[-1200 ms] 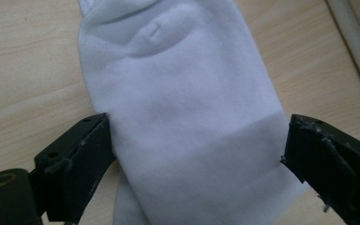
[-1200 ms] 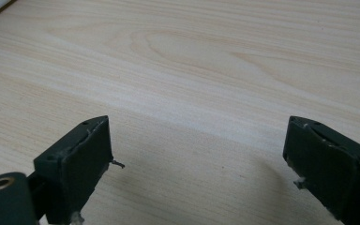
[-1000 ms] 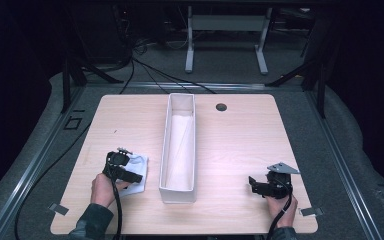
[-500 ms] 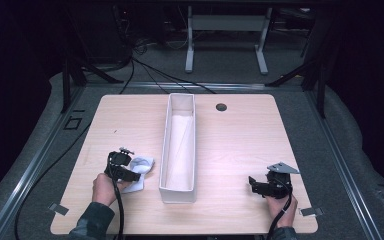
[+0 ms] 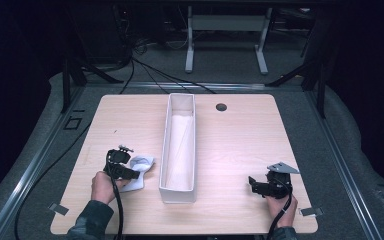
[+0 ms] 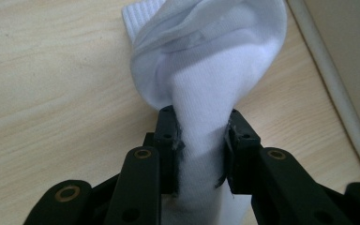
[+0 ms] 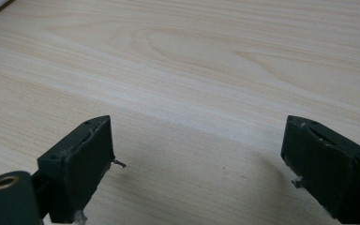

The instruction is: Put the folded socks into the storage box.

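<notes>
A white sock [image 6: 206, 89] lies bunched on the wooden table, just left of the long white tray [image 5: 179, 145]. My left gripper [image 6: 200, 140] is shut on the sock, its two black jaws pinching the fabric low over the tabletop. In the high view the sock [image 5: 141, 165] shows beside the left gripper [image 5: 125, 167] at the table's front left. My right gripper [image 7: 199, 154] stands open above bare wood with nothing between its jaws. It sits at the front right in the high view, right gripper [image 5: 260, 186].
The narrow white tray runs from the table's middle toward the far edge; its wall [image 6: 337, 84] is close on the sock's right. A dark round grommet hole [image 5: 221, 107] sits near the far edge. Cables trail off the table's front.
The left gripper has shifted slightly, and the sock has been gathered up from a flat patch into a bunched shape beside it. The right gripper has stayed put.
</notes>
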A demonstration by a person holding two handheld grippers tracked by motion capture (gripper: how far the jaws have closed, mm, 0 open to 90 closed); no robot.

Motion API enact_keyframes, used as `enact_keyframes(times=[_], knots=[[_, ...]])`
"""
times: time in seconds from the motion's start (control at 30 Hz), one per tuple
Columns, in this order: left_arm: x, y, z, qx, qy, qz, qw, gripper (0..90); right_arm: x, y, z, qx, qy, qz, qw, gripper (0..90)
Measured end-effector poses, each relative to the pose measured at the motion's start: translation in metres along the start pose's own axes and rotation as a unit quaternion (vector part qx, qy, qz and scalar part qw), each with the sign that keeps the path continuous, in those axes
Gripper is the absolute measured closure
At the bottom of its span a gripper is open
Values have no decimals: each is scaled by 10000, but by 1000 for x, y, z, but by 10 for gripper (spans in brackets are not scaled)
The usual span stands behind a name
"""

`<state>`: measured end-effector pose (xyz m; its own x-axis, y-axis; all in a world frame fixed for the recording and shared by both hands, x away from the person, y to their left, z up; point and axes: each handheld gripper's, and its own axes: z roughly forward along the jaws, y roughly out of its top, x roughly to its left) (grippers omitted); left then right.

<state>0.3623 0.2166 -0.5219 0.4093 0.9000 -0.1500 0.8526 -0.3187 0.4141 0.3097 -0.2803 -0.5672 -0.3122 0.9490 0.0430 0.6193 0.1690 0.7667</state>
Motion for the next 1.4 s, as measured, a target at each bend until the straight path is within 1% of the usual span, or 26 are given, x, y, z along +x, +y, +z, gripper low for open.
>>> enact_keyframes(times=[0.1,0.13,0.2,0.23,0.27,0.33,0.37,0.4,0.43,0.53,0.57,0.6,0.73,0.8,0.87,1.13,1.17,1.23,1.3,1.37,1.4], knots=[[1,2,-4,-20,-20,-33,10000,710,0,0,0,3,3,3,10000,90],[1,6,-8,-53,-29,-53,10000,710,0,0,0,4,-3,4,10000,90],[0,10,-13,-55,-26,-27,10000,710,0,0,0,6,-5,2,10000,89],[0,10,-13,-55,-26,-27,10000,710,0,0,0,6,-5,2,10000,89],[-1,16,-20,-83,-44,-51,9999,710,0,0,0,11,-7,12,10000,85],[-3,22,-26,-118,-55,-71,9999,710,0,0,0,15,-21,15,10000,79],[-3,22,-26,-118,-55,-71,9999,710,0,0,0,15,-21,15,10000,79],[-4,28,-32,-157,-91,-100,9998,710,0,0,0,19,-48,24,10000,72],[-4,28,-32,-157,-91,-100,9998,710,0,0,0,19,-48,24,10000,72],[-6,42,-43,-163,-50,-84,9998,711,0,0,1,28,-51,33,10000,70],[-6,42,-43,-163,-50,-84,9998,711,0,0,1,28,-52,39,10000,70],[-8,49,-48,-162,-19,-75,9998,711,0,0,1,17,-38,31,10000,71],[-10,58,-57,-194,-81,-120,9997,710,0,0,0,-7,-34,62,10000,72],[-12,62,-60,-245,-68,-135,9996,710,-1,0,0,-4,-18,69,10000,72],[-13,65,-63,-271,-134,-173,9994,710,-1,0,0,-5,-11,69,10000,73],[-20,80,-75,-397,-83,-180,9990,709,-1,0,1,-14,-19,72,10000,78],[-20,80,-75,-397,-83,-180,9990,709,-1,0,1,-14,-19,72,10000,78],[-22,85,-79,-497,-140,-233,9984,709,-1,0,1,17,-2,50,10000,83],[-27,91,-82,-517,-152,-170,9984,707,0,0,1,3,-17,61,10000,83],[-29,94,-82,-533,-191,-177,9982,707,0,0,1,-2,-23,69,10000,83],[-33,98,-82,-519,-183,-148,9984,707,-1,0,1,2,-13,63,10000,84]])
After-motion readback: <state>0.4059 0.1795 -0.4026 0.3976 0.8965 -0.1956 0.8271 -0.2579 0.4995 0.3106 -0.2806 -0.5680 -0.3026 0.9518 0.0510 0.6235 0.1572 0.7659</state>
